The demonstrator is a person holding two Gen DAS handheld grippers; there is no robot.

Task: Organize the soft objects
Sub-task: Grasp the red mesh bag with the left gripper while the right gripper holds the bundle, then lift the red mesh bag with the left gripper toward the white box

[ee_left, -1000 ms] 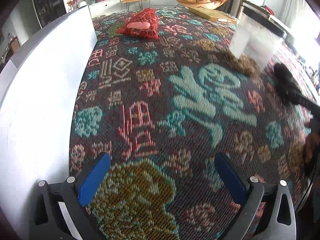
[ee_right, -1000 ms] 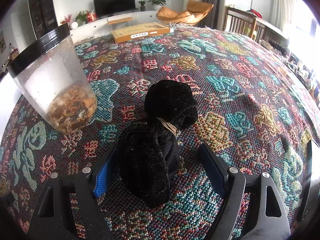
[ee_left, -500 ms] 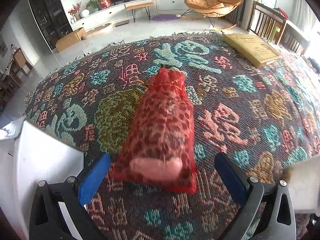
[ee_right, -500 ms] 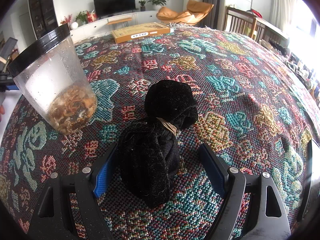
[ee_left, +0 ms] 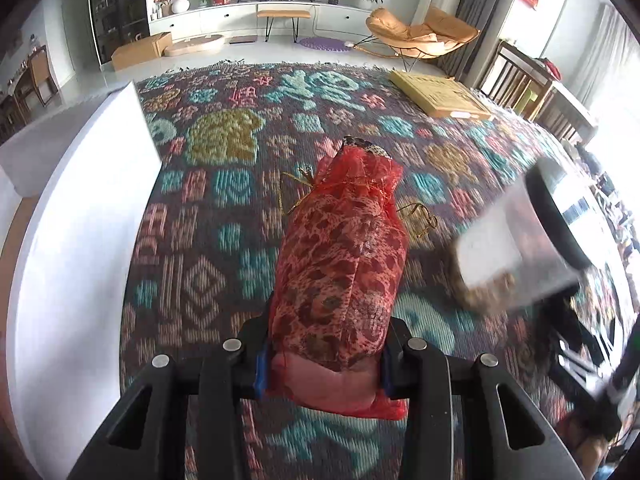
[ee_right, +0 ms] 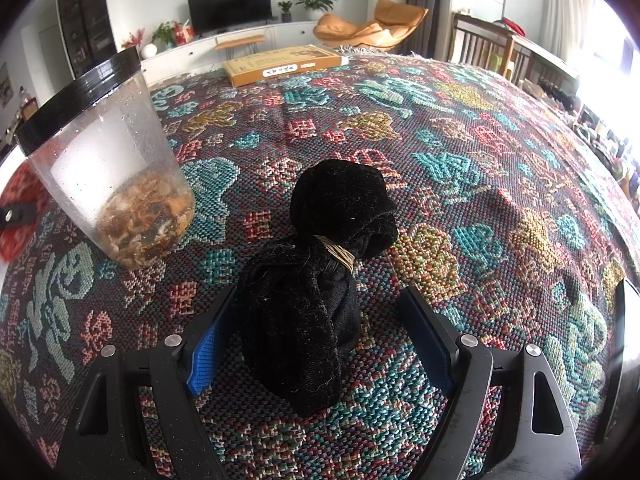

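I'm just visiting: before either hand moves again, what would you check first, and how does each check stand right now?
1. Left gripper jaws clamped on the red mesh pouch: ok; they just closed on it.
2. Pouch lifted clear of the patterned cloth: cannot tell.
3. Right gripper jaws open around the black bundle: ok.
4. Bundle's string tie in place: ok.
5. Plastic jar upright beside the bundle: ok.

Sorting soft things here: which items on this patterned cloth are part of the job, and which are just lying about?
Job items:
- red mesh pouch, clamped in the left gripper, whose jaws have just been closing on it
- black tied cloth bundle, lying between the open jaws of the right gripper

Lying about:
- clear cup with black rim, dried bits inside
- flat yellow box
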